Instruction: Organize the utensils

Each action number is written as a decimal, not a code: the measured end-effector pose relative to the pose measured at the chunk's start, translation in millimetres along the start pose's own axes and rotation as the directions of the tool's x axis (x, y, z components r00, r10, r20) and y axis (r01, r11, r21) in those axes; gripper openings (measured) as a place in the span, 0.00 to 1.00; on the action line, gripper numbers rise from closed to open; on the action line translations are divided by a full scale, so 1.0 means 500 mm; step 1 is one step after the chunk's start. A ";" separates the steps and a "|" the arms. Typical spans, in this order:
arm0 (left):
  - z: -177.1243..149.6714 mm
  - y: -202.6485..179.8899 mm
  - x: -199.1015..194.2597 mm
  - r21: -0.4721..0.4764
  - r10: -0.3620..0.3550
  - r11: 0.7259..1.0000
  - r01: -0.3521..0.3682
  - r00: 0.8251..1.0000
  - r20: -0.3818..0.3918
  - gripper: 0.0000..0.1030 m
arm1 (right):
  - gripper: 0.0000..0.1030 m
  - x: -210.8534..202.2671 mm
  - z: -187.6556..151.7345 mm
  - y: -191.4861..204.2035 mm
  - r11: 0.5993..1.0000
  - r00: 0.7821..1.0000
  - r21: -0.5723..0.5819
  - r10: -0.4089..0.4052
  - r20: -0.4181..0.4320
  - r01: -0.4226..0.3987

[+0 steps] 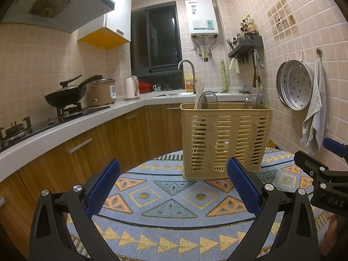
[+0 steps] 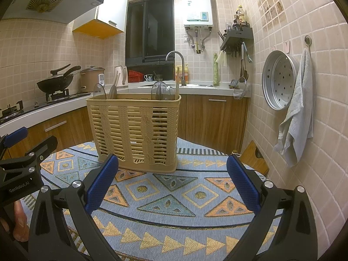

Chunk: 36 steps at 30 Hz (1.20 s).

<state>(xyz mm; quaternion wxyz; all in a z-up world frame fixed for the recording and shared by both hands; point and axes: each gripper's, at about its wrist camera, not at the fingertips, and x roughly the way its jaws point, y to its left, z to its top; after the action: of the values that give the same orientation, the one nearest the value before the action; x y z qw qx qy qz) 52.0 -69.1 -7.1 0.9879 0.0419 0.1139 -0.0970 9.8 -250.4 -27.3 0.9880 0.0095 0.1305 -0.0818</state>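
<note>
A beige slatted utensil basket (image 1: 226, 139) stands upright on a round table with a blue patterned cloth (image 1: 174, 206). Spoons (image 1: 207, 101) and chopsticks stick up out of it. It also shows in the right wrist view (image 2: 134, 130), with spoons (image 2: 161, 92) above its rim. My left gripper (image 1: 174, 187) is open and empty, hovering over the cloth in front of the basket. My right gripper (image 2: 171, 184) is open and empty, also in front of the basket. Each gripper shows at the edge of the other's view: the right one (image 1: 322, 174) and the left one (image 2: 19, 165).
A kitchen counter (image 1: 65, 126) with a wok (image 1: 65, 95), a rice cooker and a kettle runs along the left. A sink with a tap (image 1: 187, 65) is behind the basket. A steamer tray (image 2: 280, 80) and a towel (image 2: 298, 108) hang on the right wall.
</note>
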 end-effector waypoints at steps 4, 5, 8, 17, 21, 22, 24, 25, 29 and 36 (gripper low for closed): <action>0.000 0.000 0.000 0.000 0.000 1.000 0.000 1.000 -0.001 0.93 | 0.92 0.000 0.000 0.000 1.000 1.000 0.001 0.000 0.000 0.000; 0.000 0.000 0.000 0.000 0.000 1.000 0.000 1.000 -0.001 0.93 | 0.92 0.000 0.000 0.000 1.000 1.000 0.002 0.000 0.000 0.000; 0.000 0.001 0.000 -0.001 -0.001 1.000 0.001 1.000 -0.001 0.93 | 0.92 0.000 0.000 -0.001 1.000 1.000 0.002 0.000 -0.001 0.000; -0.003 0.001 0.002 0.000 0.000 1.000 0.000 1.000 -0.003 0.93 | 0.92 0.006 -0.004 -0.003 1.000 1.000 0.006 0.003 -0.010 -0.003; -0.005 0.002 0.001 0.001 0.000 1.000 0.000 1.000 -0.003 0.93 | 0.92 0.005 -0.005 -0.003 1.000 1.000 0.006 0.004 -0.011 -0.003; -0.005 0.002 0.001 0.002 0.000 1.000 0.000 1.000 -0.003 0.93 | 0.92 0.005 -0.005 -0.003 1.000 1.000 0.006 0.003 -0.011 -0.003; -0.005 0.002 0.002 0.002 0.000 1.000 0.000 1.000 -0.004 0.93 | 0.92 0.005 -0.005 -0.003 1.000 1.000 0.006 0.003 -0.012 -0.003; -0.004 0.001 0.002 0.001 0.000 1.000 0.000 1.000 -0.004 0.93 | 0.92 0.005 -0.005 -0.003 1.000 1.000 0.007 0.003 -0.012 -0.003; -0.005 0.002 0.003 0.000 0.000 1.000 0.000 1.000 -0.008 0.93 | 0.92 0.006 -0.004 -0.003 1.000 1.000 0.007 0.003 -0.015 -0.003; -0.008 0.004 0.006 0.000 -0.001 1.000 0.001 1.000 -0.014 0.93 | 0.92 0.010 -0.003 -0.006 1.000 1.000 0.009 0.005 -0.021 -0.005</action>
<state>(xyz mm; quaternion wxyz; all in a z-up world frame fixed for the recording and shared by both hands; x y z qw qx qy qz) 54.3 -67.1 -11.6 0.9870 0.0423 0.1207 -0.0969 13.5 -254.0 -29.8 0.9867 0.0153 0.1407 -0.0797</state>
